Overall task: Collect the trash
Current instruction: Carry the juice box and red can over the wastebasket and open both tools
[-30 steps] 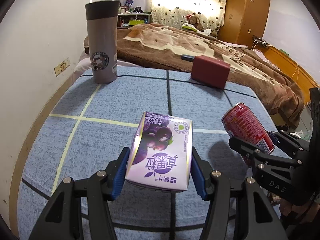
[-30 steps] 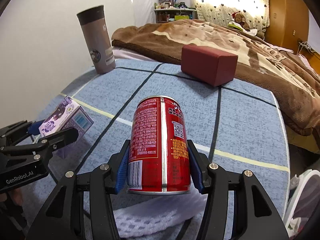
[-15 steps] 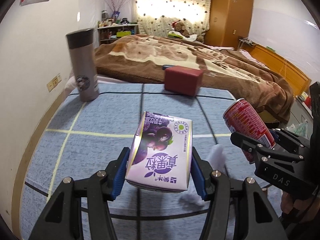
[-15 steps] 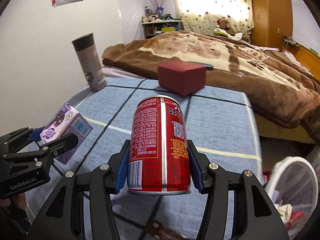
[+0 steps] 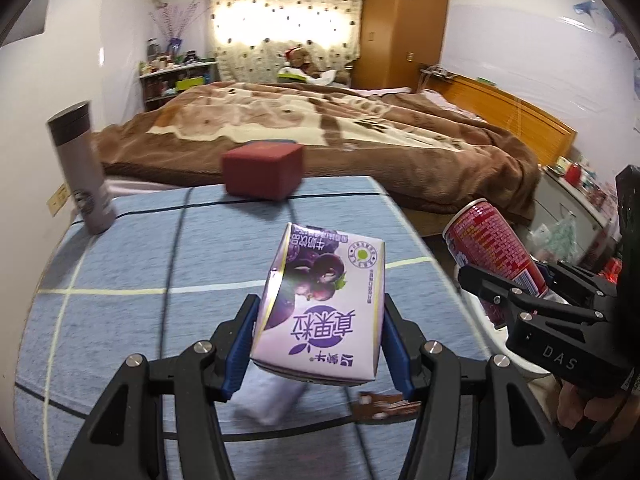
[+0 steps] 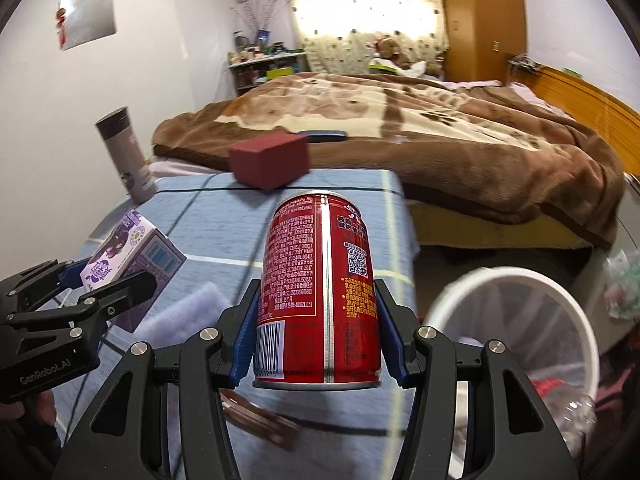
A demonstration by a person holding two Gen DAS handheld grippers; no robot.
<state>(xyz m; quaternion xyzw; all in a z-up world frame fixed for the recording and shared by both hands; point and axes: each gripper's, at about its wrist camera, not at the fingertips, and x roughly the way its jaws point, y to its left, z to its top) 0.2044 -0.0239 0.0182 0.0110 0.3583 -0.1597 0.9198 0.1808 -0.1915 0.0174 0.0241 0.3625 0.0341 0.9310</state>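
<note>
Since one second ago: both loads carried off the counter (image 5: 120, 248) toward its right edge; thermos (image 5: 82, 168) and red box (image 5: 262, 174) now farther ahead. Left hand-held gripper (image 5: 318, 340) clamped on purple carton (image 5: 320, 308); right hand-held gripper (image 6: 318, 336) clamped on red can (image 6: 320, 300). Risk: smooth can slipping from pads if tilted; carton crushed or dropped short. White bin (image 6: 516, 320), right of can, seen from right wrist only.
</note>
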